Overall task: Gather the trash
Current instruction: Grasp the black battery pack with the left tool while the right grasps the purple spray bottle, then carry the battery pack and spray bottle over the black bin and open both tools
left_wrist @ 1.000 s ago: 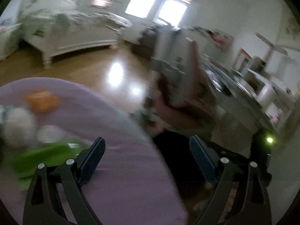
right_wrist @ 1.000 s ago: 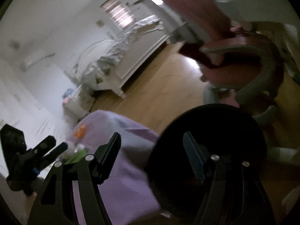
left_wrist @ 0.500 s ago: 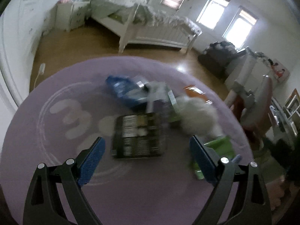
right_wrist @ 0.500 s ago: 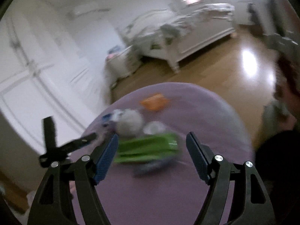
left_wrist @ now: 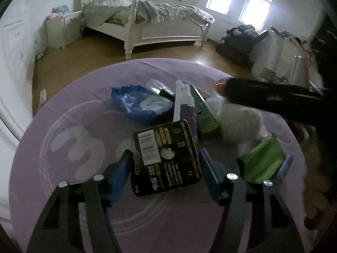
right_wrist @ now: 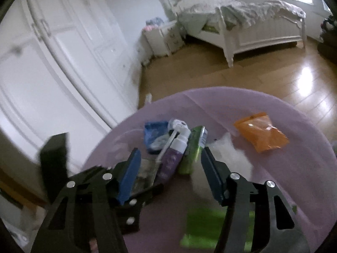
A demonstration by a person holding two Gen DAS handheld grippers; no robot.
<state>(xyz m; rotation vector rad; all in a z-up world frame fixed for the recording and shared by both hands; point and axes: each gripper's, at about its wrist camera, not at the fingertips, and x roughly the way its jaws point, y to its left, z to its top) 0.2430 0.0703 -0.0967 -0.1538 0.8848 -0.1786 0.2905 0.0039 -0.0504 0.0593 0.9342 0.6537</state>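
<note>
Trash lies in a heap on a round purple table (left_wrist: 63, 139). My left gripper (left_wrist: 166, 168) is open, its fingers on either side of a black box with a barcode (left_wrist: 166, 158). Behind it lie a blue bag (left_wrist: 139, 103), a purple tube with a white cap (left_wrist: 185, 105), a green box (left_wrist: 205, 113), a white fluffy wad (left_wrist: 238, 120) and a green packet (left_wrist: 261, 162). My right gripper (right_wrist: 170, 168) is open, above the purple tube (right_wrist: 174, 158) and green box (right_wrist: 191, 149). An orange pouch (right_wrist: 261, 135) lies to its right.
A white bed (left_wrist: 158, 23) stands behind the table across a wooden floor (left_wrist: 84, 52). White wardrobe doors (right_wrist: 52, 63) are at the left. The other gripper's dark arm (left_wrist: 273, 99) crosses the right side of the left wrist view.
Both grippers swung from the floor and a dark bin toward the table. The left one has come down around the black box; the right one has moved in over the tube.
</note>
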